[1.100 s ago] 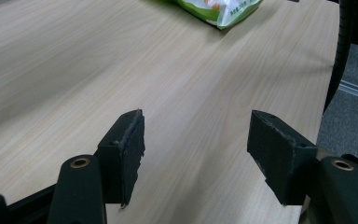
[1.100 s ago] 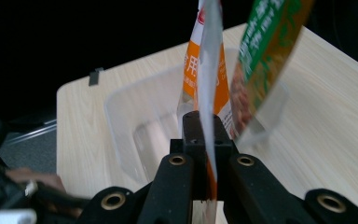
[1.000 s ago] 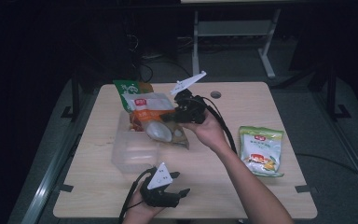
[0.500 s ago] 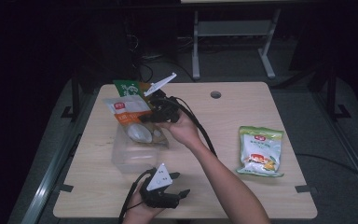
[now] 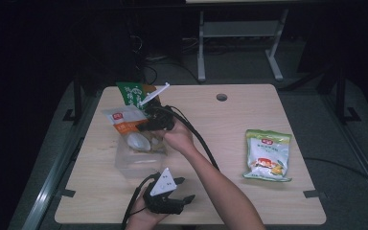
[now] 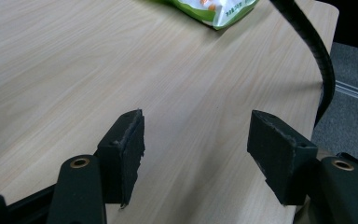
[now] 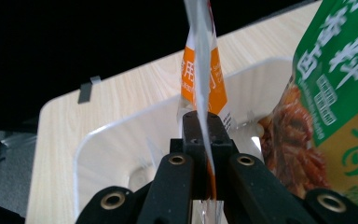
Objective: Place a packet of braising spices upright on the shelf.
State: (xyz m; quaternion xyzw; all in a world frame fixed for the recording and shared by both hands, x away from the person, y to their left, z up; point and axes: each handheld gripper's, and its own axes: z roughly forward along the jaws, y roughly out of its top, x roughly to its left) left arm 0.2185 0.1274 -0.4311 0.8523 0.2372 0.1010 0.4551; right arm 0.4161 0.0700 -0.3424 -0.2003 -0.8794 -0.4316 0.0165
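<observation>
The left hand-held gripper [image 5: 179, 191] rests on the near edge of the surface [image 5: 230, 124], jaws spread wide and released, nothing between them; in the left gripper view only bare wood lies between the pads [image 6: 123, 149]; farther in, the right hand-held gripper [image 5: 146, 125] is clenched on the edge of an orange-and-white packet [image 7: 204, 74], jaws fully closed on the film; the packet hangs over the clear plastic container [image 5: 124, 160], which also holds a green snack bag [image 7: 326, 93] just beside the packet; a second green bag [image 5: 267, 154] lies flat, well apart, toward the right side.
</observation>
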